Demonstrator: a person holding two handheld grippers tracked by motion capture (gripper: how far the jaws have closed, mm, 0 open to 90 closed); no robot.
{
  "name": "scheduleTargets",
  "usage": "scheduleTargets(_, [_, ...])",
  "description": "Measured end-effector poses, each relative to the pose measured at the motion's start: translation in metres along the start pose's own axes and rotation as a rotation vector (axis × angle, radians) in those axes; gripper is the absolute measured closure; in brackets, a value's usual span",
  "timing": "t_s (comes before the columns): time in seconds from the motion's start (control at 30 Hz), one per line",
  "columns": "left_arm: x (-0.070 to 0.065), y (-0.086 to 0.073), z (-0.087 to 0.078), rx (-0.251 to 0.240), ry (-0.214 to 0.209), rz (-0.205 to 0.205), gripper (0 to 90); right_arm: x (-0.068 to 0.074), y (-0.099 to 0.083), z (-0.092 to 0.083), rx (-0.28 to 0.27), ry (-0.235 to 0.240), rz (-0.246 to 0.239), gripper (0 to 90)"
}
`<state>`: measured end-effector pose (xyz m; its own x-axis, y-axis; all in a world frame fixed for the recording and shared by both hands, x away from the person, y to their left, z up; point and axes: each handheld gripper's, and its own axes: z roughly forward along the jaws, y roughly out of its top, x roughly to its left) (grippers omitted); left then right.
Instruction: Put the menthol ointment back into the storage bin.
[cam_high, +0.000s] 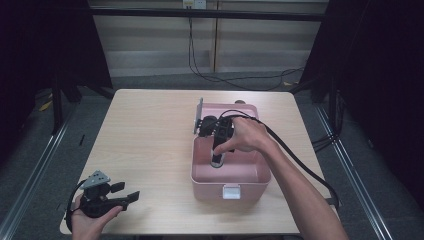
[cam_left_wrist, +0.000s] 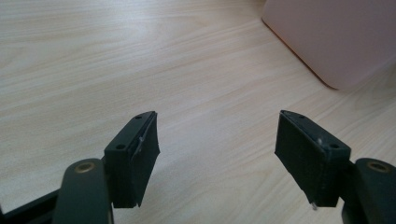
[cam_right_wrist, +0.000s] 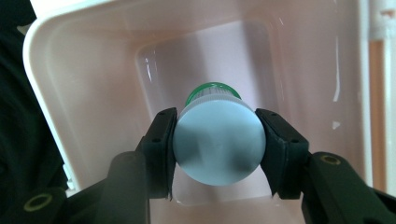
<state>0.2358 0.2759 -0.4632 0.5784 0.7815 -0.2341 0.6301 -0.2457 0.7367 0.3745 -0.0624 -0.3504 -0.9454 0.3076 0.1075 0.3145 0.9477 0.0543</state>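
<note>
A pink plastic box (cam_high: 235, 184) with a white front latch stands open at the table's middle right. My right gripper (cam_high: 218, 159) points down into it, shut on a bottle (cam_right_wrist: 218, 139) with a pale round cap and a green body, seen end-on between the pads over the box's pink floor (cam_right_wrist: 205, 60). My left gripper (cam_high: 126, 193) rests near the table's front left corner, held low over the wood. In the left gripper view its two black fingers (cam_left_wrist: 133, 156) stand wide apart with bare table between them, and a corner of the pink box (cam_left_wrist: 336, 42) lies ahead.
The light wooden table (cam_high: 150, 135) has free room left of the box. The box's lid (cam_high: 199, 116) stands up at its back. A black cable (cam_high: 295, 152) trails from the right gripper across the table's right side. Dark floor surrounds the table.
</note>
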Motion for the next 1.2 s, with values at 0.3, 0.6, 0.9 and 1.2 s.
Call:
scheduleTargets(0.3, [0.0,0.0,0.0,0.0,-0.002,0.001,30.2,0.005,0.014,0.017,0.023,0.013,-0.046,51.3])
scheduleTargets(0.6, [0.0,0.0,0.0,0.0,-0.001,0.001,30.3,0.006,0.022,0.03,0.027,0.011,-0.057,51.3])
scheduleTargets(0.9, [0.0,0.0,0.0,0.0,0.001,0.001,30.4,0.007,0.028,0.043,0.025,0.005,-0.08,51.3])
scheduleTargets(1.2, [0.0,0.0,0.0,0.001,0.004,0.004,30.3,0.01,0.032,0.049,0.018,0.014,-0.09,51.3])
